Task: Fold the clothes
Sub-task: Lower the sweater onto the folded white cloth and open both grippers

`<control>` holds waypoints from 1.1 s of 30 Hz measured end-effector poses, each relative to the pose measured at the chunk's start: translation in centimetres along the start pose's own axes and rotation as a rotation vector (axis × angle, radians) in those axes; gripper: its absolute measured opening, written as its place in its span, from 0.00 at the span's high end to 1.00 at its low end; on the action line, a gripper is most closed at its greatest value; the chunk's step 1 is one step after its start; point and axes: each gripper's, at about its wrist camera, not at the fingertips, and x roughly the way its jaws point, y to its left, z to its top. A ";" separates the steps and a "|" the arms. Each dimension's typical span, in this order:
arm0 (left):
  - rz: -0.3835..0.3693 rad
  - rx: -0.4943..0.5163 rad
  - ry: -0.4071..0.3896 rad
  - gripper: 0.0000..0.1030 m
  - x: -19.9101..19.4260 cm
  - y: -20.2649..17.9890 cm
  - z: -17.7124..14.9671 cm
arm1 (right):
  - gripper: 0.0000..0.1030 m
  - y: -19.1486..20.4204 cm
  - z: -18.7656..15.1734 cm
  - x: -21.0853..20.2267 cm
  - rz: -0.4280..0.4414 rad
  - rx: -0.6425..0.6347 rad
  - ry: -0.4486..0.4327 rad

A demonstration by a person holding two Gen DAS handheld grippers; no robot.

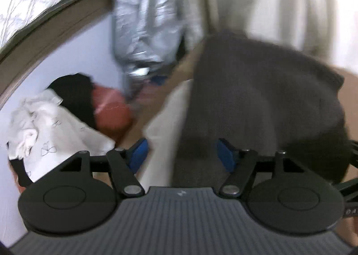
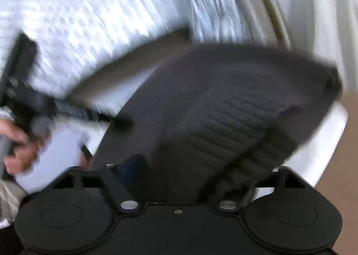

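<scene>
The left hand-held gripper (image 1: 182, 151) is standing with its blue pads (image 1: 138, 151) apart; grey cloth and a white layer are lying between them, but neither pad is pressing on anything. The right hand-held gripper (image 2: 190, 165) is reading as open too: only its left pad shows, and the dark grey knit garment (image 2: 223, 109) is draping over the other side. That garment is filling the view at 12 o'clock of both grippers, lying over a white item (image 1: 165, 121).

Judged step: release after one fold. The next move calls for fresh holds on the garment's edges.

Farther off, at 10 o'clock in the left view, a pile of clothes (image 1: 56, 125) is waiting. Motion blur is smearing everything; the supporting surface and the garment's outline are not resolving.
</scene>
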 end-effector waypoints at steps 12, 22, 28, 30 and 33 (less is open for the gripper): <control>-0.364 -0.626 0.003 0.28 6.2 9.6 -12.3 | 0.26 -5.4 -8.4 -2.2 0.196 0.201 0.051; -0.469 -0.807 -0.019 0.25 7.0 11.7 -16.4 | 0.10 -5.5 -9.3 0.5 0.221 0.365 0.076; -0.264 -0.451 -0.017 0.64 6.0 7.0 -12.0 | 0.48 -3.6 -9.2 2.7 0.309 0.509 0.117; -0.192 -0.327 -0.047 0.67 4.1 5.7 -8.9 | 0.51 -2.3 -9.0 2.8 0.411 0.658 0.127; -0.175 -0.311 -0.037 0.67 1.6 6.1 -5.3 | 0.51 0.1 -7.6 2.5 0.464 0.738 0.109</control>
